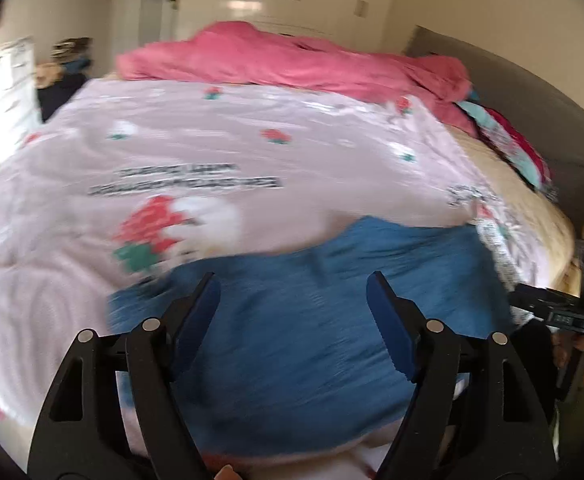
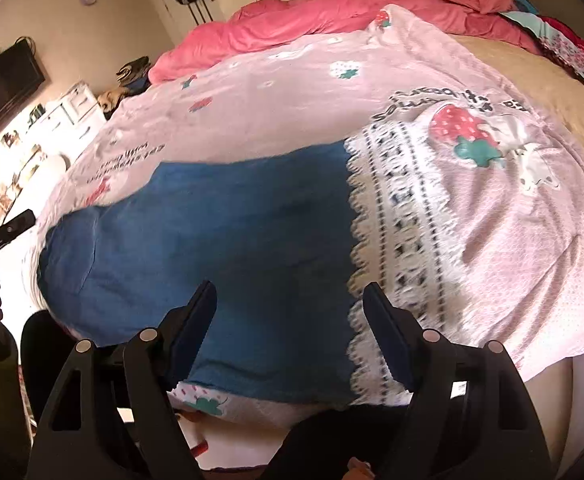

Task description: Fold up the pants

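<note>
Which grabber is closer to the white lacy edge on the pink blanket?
Right. The right gripper hangs just over the lacy edge, beside the blue pants. The left gripper is over the pants' far side.

Bed point(image 2: 564, 92) w/ pink blanket point(image 2: 292, 96), blue pants point(image 2: 232, 232) on top.

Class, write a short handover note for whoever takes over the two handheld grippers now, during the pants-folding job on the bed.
Left gripper: open, nothing between the fingers, above the blue pants.
Right gripper: open, empty, over the pants' near right part, close to the lace-print band of the pink strawberry blanket.
Pants: lying flat as a compact blue shape on the blanket, near the bed's front edge.
Done: at least one fold seems made; pants are released.
Left: check edges, make any remaining fold, smooth.
</note>
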